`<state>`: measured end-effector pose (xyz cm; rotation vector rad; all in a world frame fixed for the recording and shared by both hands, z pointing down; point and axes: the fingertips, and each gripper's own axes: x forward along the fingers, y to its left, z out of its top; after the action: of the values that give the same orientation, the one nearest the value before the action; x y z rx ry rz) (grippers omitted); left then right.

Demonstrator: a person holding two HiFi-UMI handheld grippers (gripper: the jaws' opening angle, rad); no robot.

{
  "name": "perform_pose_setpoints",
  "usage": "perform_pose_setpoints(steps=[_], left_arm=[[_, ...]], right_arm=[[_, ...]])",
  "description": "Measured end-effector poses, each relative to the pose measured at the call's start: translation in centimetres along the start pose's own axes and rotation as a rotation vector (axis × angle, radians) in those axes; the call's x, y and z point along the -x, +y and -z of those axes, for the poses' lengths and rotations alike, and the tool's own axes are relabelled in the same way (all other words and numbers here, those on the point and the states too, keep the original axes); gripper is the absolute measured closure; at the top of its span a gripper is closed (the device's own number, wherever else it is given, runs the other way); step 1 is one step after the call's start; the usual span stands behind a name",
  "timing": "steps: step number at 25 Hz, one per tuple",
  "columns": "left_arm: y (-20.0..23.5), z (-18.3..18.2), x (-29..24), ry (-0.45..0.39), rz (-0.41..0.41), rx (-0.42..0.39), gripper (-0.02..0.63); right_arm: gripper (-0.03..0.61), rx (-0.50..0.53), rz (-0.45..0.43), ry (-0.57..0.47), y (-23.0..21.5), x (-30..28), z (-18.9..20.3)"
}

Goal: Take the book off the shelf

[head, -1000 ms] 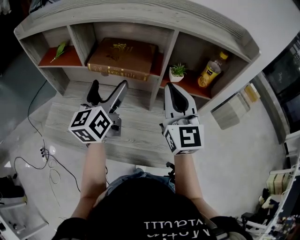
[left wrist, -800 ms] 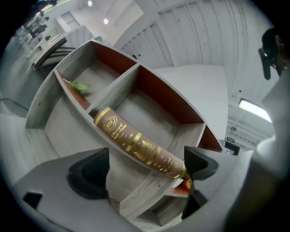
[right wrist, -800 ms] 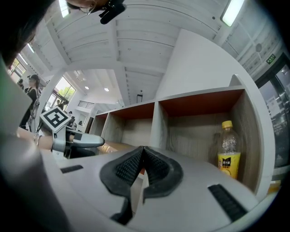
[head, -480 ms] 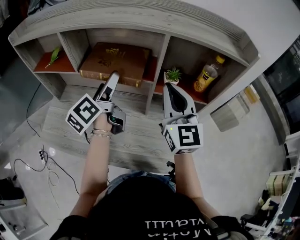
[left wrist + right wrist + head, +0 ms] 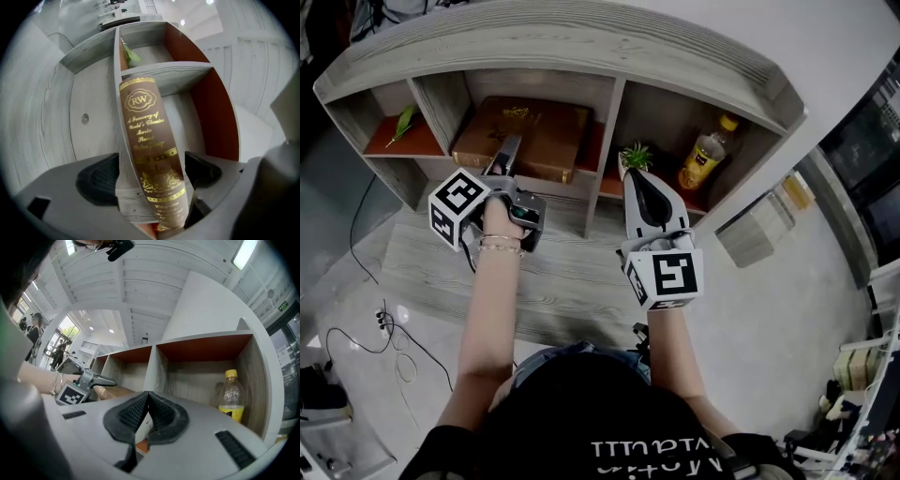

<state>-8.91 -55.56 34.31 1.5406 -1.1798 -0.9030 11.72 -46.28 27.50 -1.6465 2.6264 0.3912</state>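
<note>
A thick brown book (image 5: 530, 136) with gold lettering lies flat in the shelf's middle compartment, spine outward. My left gripper (image 5: 504, 157) is turned on its side at that spine, one jaw lying over the cover. In the left gripper view the book's spine (image 5: 147, 136) and the grey shelf board (image 5: 123, 187) under it stand between the two pads (image 5: 99, 180), and the jaws are closing; I see no firm press on the book. My right gripper (image 5: 643, 186) hovers in front of the right compartment, shut (image 5: 146, 405) with nothing in it.
The grey wooden shelf (image 5: 581, 42) has red-floored compartments. A green leaf (image 5: 401, 122) lies in the left one. A small potted plant (image 5: 632, 157) and a yellow bottle (image 5: 703, 150) stand in the right one. Cables (image 5: 389, 328) trail on the floor at left.
My left gripper went forward from the low platform to the shelf, rolled onto its side and came around the book's spine. The right gripper hardly moved.
</note>
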Motion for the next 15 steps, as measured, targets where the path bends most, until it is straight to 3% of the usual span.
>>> perform_pose_setpoints(steps=[4,10,15], left_arm=[[0.1,0.2,-0.9,0.017,-0.012,0.109,0.174],[1.1,0.1,-1.4,0.018,-0.105,0.131,0.232],[1.3,0.2,-1.2,0.027,-0.121,0.131,0.232]], right_arm=[[0.563,0.002,0.007,-0.005,-0.2,0.3,-0.2],[0.563,0.003,0.004,-0.013,0.2,0.5,-0.5],[0.563,0.004,-0.004,-0.012,0.9,0.7,-0.5]])
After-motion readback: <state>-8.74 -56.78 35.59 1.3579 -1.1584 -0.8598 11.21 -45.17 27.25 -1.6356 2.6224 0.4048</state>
